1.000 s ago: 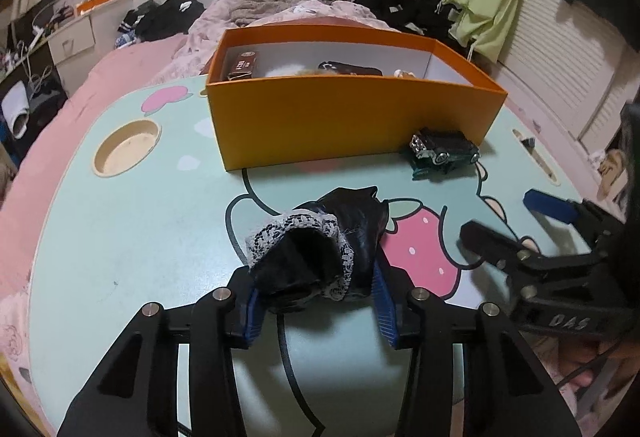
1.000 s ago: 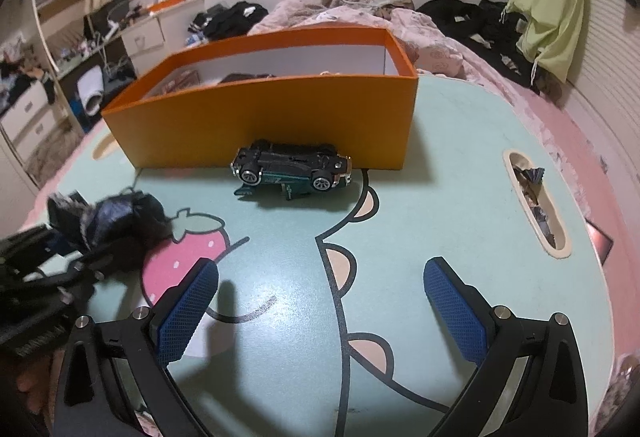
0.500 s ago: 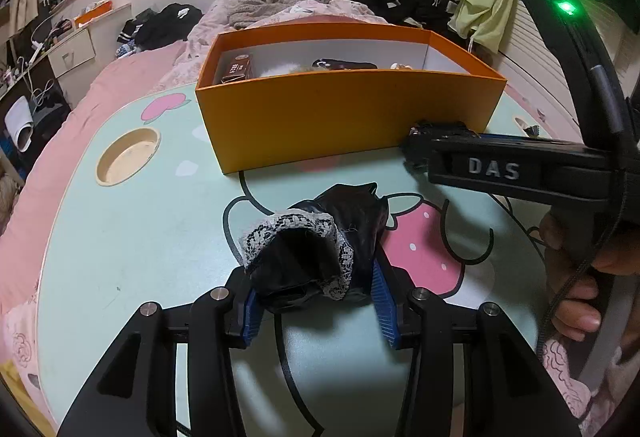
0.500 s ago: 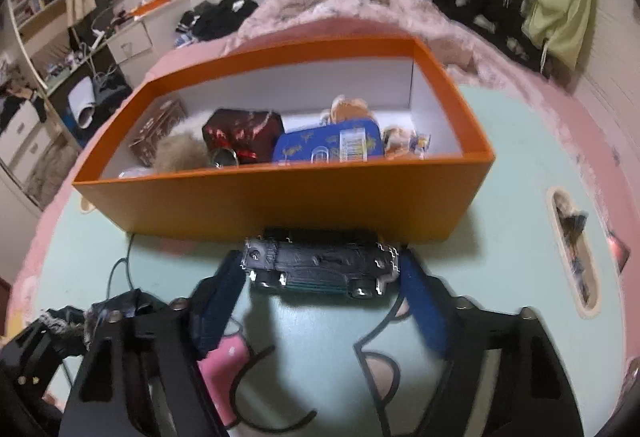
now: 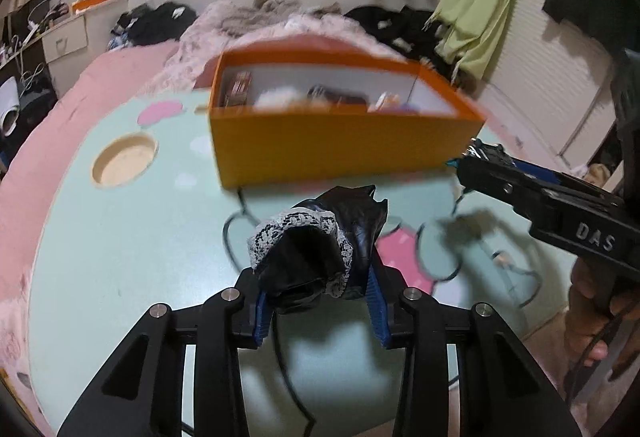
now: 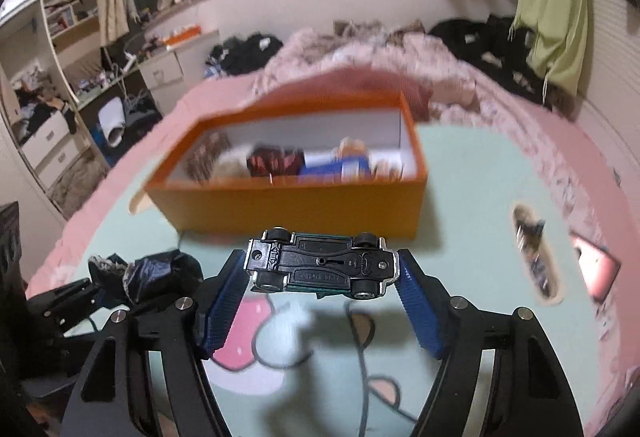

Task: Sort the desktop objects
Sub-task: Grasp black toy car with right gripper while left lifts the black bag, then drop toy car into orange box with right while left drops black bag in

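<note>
Both items picked, neither boxed yet. Left hand-held gripper (image 5: pixel 318 299) has just closed further, clamped on black lace cloth (image 5: pixel 320 251). Right hand-held gripper (image 6: pixel 320 283) grips toy car (image 6: pixel 320 263) end to end, above table (image 6: pixel 472 237). Box (image 6: pixel 296 205) already holds several things.

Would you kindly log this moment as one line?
left gripper: shut on black glove | right gripper: shut on toy car, upside down, lifted | orange box: behind

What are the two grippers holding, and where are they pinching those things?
The left gripper pinches the black lace-trimmed cloth by its bunched lower end. The right gripper clamps the upside-down toy car end to end, by its bumpers.
</note>
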Action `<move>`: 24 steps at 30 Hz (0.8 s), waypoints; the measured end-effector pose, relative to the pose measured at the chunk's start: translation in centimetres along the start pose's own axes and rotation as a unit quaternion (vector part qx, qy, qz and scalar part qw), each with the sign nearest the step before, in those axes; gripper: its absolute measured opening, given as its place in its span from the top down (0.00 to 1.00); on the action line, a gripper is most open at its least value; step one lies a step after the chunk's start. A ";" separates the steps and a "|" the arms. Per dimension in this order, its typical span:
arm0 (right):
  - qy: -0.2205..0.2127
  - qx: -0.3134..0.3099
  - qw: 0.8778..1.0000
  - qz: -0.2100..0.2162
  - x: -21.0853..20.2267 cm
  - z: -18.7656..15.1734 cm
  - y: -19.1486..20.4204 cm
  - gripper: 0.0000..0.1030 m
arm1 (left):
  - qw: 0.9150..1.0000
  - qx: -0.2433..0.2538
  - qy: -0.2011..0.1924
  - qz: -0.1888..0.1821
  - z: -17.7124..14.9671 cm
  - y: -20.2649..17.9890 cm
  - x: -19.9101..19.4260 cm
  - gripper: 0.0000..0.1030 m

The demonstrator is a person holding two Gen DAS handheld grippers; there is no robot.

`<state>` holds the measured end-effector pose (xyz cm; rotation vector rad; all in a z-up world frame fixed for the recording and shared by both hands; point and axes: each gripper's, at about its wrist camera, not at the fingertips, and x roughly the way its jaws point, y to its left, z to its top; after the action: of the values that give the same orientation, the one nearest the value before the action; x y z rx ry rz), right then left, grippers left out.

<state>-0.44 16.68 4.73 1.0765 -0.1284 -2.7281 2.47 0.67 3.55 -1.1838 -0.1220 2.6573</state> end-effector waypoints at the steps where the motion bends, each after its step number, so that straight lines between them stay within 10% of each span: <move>1: -0.008 0.000 1.000 0.001 -0.2 0.7 0.1 0.29 | 1.000 0.004 -0.011 -0.007 0.9 -0.3 -0.5 0.61; 10: -0.054 -0.013 0.998 -0.040 3.4 7.4 0.1 0.28 | 0.996 -0.007 -0.090 0.018 9.5 0.5 0.8 0.51; 13: -0.030 -0.015 0.998 -0.061 6.4 7.0 -0.3 0.27 | 0.997 -0.023 -0.038 0.063 9.5 1.6 5.2 0.31; 15: -0.010 -0.029 0.997 -0.069 7.7 6.2 -0.3 0.24 | 0.993 0.019 -0.076 0.091 8.5 0.6 5.2 0.25; 24: -0.060 -0.053 0.992 -0.093 7.5 4.5 -0.3 0.23 | 0.991 0.039 -0.092 0.092 7.7 0.3 4.9 0.24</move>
<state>-8.91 15.35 3.02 0.9383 0.1026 -2.9269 -6.49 1.68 5.08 -0.9673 0.0622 2.9002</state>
